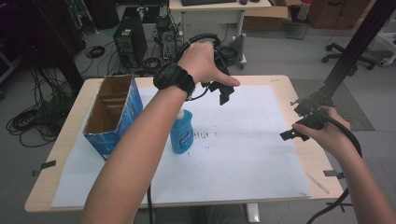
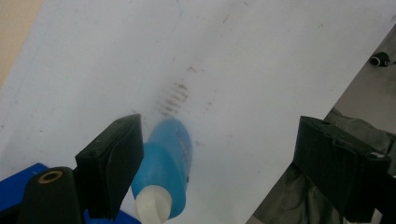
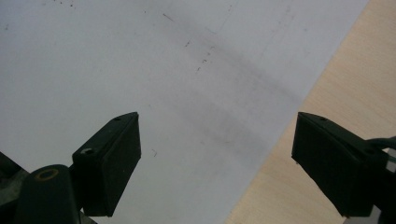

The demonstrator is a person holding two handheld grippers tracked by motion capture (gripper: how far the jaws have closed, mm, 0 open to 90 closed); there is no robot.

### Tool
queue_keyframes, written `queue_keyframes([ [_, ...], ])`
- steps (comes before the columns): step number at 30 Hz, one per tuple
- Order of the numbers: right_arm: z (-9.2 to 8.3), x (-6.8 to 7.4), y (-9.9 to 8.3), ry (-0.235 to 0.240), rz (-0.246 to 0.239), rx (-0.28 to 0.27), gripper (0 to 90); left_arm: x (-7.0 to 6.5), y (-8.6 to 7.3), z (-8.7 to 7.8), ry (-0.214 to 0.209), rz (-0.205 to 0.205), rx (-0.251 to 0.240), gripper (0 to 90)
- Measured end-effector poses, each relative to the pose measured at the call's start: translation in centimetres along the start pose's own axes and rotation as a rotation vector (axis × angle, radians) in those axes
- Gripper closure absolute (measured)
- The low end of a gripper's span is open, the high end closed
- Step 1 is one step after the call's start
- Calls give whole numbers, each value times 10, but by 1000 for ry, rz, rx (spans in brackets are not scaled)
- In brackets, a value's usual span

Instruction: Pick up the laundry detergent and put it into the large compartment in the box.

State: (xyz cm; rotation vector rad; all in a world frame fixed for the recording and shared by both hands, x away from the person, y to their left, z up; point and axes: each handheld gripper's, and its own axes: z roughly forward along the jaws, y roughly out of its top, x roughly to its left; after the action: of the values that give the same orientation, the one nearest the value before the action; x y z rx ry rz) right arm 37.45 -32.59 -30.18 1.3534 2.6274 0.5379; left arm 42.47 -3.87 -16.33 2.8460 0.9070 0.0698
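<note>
Left gripper (image 1: 223,91) jaws wide apart, empty, above blue plastic bottle (image 1: 181,132); right gripper (image 1: 299,122) jaws likewise spread, well right of it.

Open sheet on your right, clutter on your left.
The blue bottle (image 1: 181,132) and cardboard box (image 1: 113,114) stand close together left of centre; the rest of the counter (image 1: 299,98) lies free.

Grey floor (image 1: 280,51) all around, cables (image 1: 28,121) piled on the left, a PC tower (image 1: 127,43) and a desk (image 1: 219,11) behind the counter (image 1: 299,100), office chair (image 1: 348,53) far right.
</note>
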Motion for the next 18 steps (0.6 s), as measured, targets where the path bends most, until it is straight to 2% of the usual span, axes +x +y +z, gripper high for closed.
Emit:
queue_keyframes([
  [12,-1,0,-1,0,3,0,157,1,-1,0,-3,1,3,164],
  [18,-1,1,-1,-1,4,4,157,5,-5,0,2,-13,4,164],
])
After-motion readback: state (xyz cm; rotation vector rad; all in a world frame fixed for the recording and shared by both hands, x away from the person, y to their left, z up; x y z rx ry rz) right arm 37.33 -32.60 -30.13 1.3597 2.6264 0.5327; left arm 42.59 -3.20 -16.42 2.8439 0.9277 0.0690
